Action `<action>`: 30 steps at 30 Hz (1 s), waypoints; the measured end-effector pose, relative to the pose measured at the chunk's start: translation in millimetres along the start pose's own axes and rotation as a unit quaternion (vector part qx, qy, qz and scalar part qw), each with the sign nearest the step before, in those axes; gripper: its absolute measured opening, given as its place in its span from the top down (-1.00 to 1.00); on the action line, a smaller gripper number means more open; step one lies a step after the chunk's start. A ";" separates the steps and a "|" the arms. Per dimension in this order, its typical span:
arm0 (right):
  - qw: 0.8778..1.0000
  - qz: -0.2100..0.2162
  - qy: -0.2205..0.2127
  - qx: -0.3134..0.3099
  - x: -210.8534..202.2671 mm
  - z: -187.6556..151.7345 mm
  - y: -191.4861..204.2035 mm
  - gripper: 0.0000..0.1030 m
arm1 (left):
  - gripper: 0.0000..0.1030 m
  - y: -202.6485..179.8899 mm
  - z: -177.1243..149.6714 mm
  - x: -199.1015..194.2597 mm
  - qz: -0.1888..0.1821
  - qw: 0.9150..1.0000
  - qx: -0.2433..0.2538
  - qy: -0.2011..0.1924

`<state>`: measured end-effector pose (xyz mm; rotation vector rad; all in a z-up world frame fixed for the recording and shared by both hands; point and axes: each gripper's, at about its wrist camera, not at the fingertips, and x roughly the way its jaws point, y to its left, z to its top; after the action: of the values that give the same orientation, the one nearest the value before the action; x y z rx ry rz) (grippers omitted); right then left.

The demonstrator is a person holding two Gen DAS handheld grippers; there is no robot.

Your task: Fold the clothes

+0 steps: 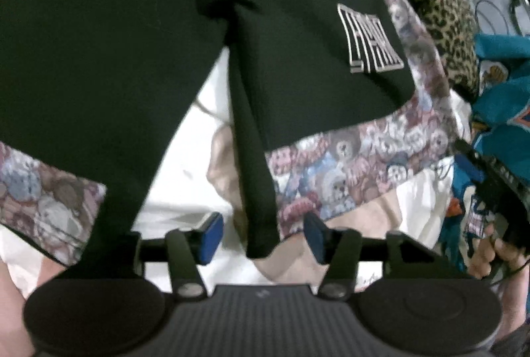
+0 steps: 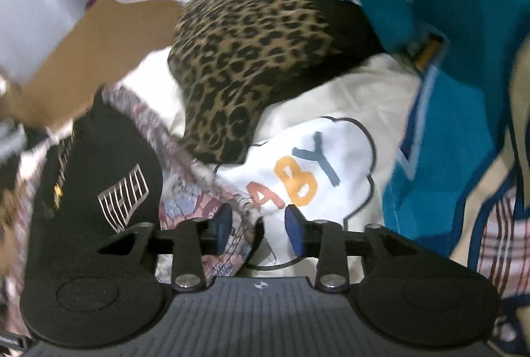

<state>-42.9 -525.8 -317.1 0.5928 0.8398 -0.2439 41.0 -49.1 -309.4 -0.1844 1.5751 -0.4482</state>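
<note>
Black shorts (image 1: 116, 35) with a white logo (image 1: 369, 39) and a teddy-bear print hem (image 1: 347, 165) hang spread in front of the left wrist camera. A narrow black fold of them (image 1: 255, 191) drops between the blue pads of my left gripper (image 1: 263, 237), which stands open without touching it. In the right wrist view the same shorts (image 2: 99, 165) lie at the left. Their print hem (image 2: 238, 224) reaches in between the fingers of my right gripper (image 2: 258, 229), whose jaws stand apart. That gripper and the hand holding it (image 1: 490, 251) show at the right edge.
A leopard-print garment (image 2: 245, 59) lies on a cream cloth with a "BABY" print (image 2: 298, 178). Teal clothing (image 2: 447, 25) is piled at the right. A cardboard box (image 2: 99, 52) stands behind. White bedding (image 1: 185, 165) lies under the shorts.
</note>
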 end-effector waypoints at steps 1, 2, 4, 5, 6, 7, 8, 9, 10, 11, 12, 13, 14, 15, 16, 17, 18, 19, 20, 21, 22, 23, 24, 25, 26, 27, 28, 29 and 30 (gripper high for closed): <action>1.000 0.009 -0.002 0.021 0.3 -0.9 -6.7 0.17 | -0.11 -1.3 3.4 1.9 -0.001 1.000 -0.005 -0.003; 0.999 0.018 -0.003 0.043 1.1 -1.7 -13.2 0.17 | -0.11 -2.6 6.9 3.7 -0.001 1.000 -0.009 -0.006; 0.996 0.034 -0.004 0.085 6.3 -5.1 -24.2 0.17 | -0.11 -12.4 19.9 18.4 -0.004 1.000 -0.016 -0.006; 0.994 0.039 -0.003 0.098 9.9 -6.5 -27.0 0.17 | -0.11 -9.6 16.9 17.5 -0.007 1.000 -0.017 -0.005; 0.993 0.043 -0.002 0.109 13.7 -7.7 -29.1 0.17 | -0.07 -8.9 14.1 18.6 -0.008 1.000 -0.016 -0.004; 0.991 0.047 0.000 0.121 16.5 -9.1 -31.8 0.17 | -0.04 -11.7 12.2 23.7 -0.009 1.000 -0.019 0.000; 0.989 0.052 0.001 0.141 19.3 -10.5 -35.7 0.17 | 0.11 -14.8 10.3 29.2 -0.011 1.000 -0.022 0.004; 0.985 0.058 0.002 0.162 22.2 -11.9 -40.0 0.17 | 0.51 -18.0 8.5 34.7 -0.012 1.000 -0.025 0.008; 0.981 0.065 0.002 0.181 24.4 -12.7 -43.1 0.17 | 0.75 -16.6 7.9 39.4 -0.016 0.999 -0.038 0.013; 0.977 0.073 0.000 0.199 26.4 -13.3 -45.9 0.17 | 0.85 -12.5 7.1 42.0 -0.019 0.998 -0.051 0.019; 0.973 0.081 -0.001 0.218 28.3 -13.9 -48.7 0.17 | 0.85 -9.9 6.2 42.3 -0.016 0.998 -0.054 0.021; 0.968 0.089 -0.002 0.236 30.2 -14.6 -51.5 0.17 | 0.85 -9.3 5.7 41.2 -0.009 0.999 -0.050 0.020; 0.965 0.095 -0.003 0.244 30.5 -14.7 -51.9 0.17 | 0.86 -9.1 5.5 39.9 -0.004 0.999 -0.044 0.020; 0.963 0.101 -0.005 0.248 30.3 -14.7 -51.5 0.17 | 0.86 -8.7 5.5 38.5 0.001 0.999 -0.040 0.021; 0.961 0.107 -0.006 0.253 30.1 -14.7 -51.1 0.17 | 0.86 -8.0 5.8 37.2 0.002 0.999 -0.040 0.022; 0.960 0.113 -0.007 0.258 29.8 -14.6 -50.7 0.17 | 0.86 -7.2 6.1 36.0 0.003 0.999 -0.041 0.023; 0.960 0.115 -0.006 0.257 30.6 -15.2 -49.0 0.17 | 0.86 -6.8 6.4 35.4 0.002 0.999 -0.040 0.025; 0.961 0.113 -0.001 0.251 31.8 -16.3 -46.3 0.17 | 0.86 -7.8 6.7 36.3 0.004 0.999 -0.038 0.025; 0.964 0.111 0.003 0.243 33.0 -17.6 -43.4 0.17 | 0.86 -8.9 7.0 37.4 0.006 0.999 -0.037 0.025; 0.966 0.108 0.008 0.233 34.5 -19.5 -39.5 0.17 | 0.86 -10.0 7.2 38.5 0.007 0.999 -0.035 0.025; 0.968 0.106 0.010 0.226 35.7 -21.4 -37.1 0.17 | 0.86 -10.8 6.8 39.3 0.009 0.999 -0.035 0.024; 0.970 0.104 0.012 0.221 36.9 -23.2 -35.3 0.17 | 0.86 -11.1 6.4 39.5 0.009 0.999 -0.035 0.024; 0.971 0.100 0.014 0.215 38.4 -24.7 -34.2 0.17 | 0.86 -11.4 6.0 39.7 0.010 0.999 -0.034 0.023; 0.973 0.094 0.017 0.209 39.9 -26.1 -33.4 0.18 | 0.86 -11.4 5.7 39.8 0.009 0.999 -0.033 0.023; 0.975 0.089 0.019 0.203 41.4 -27.5 -32.5 0.20 | 0.85 -11.1 5.6 39.8 0.009 0.999 -0.033 0.023; 0.976 0.086 0.020 0.197 42.1 -28.0 -31.9 0.20 | 0.85 -10.7 5.8 39.8 0.008 0.999 -0.033 0.023; 0.978 0.084 0.020 0.191 42.5 -28.3 -31.3 0.20 | 0.85 -10.4 6.3 39.7 0.007 0.999 -0.033 0.024; 0.978 0.086 0.017 0.187 40.4 -27.6 -30.5 0.20 | 0.85 -10.2 6.9 39.4 0.007 0.999 -0.033 0.025; 0.979 0.088 0.012 0.184 37.4 -26.7 -29.7 0.20 | 0.85 -9.9 7.4 39.0 0.007 0.999 -0.033 0.026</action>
<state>-47.9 -533.5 -371.1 1.0145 0.7639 -0.2323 44.3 -74.4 -341.4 -0.2138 1.6416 -0.3942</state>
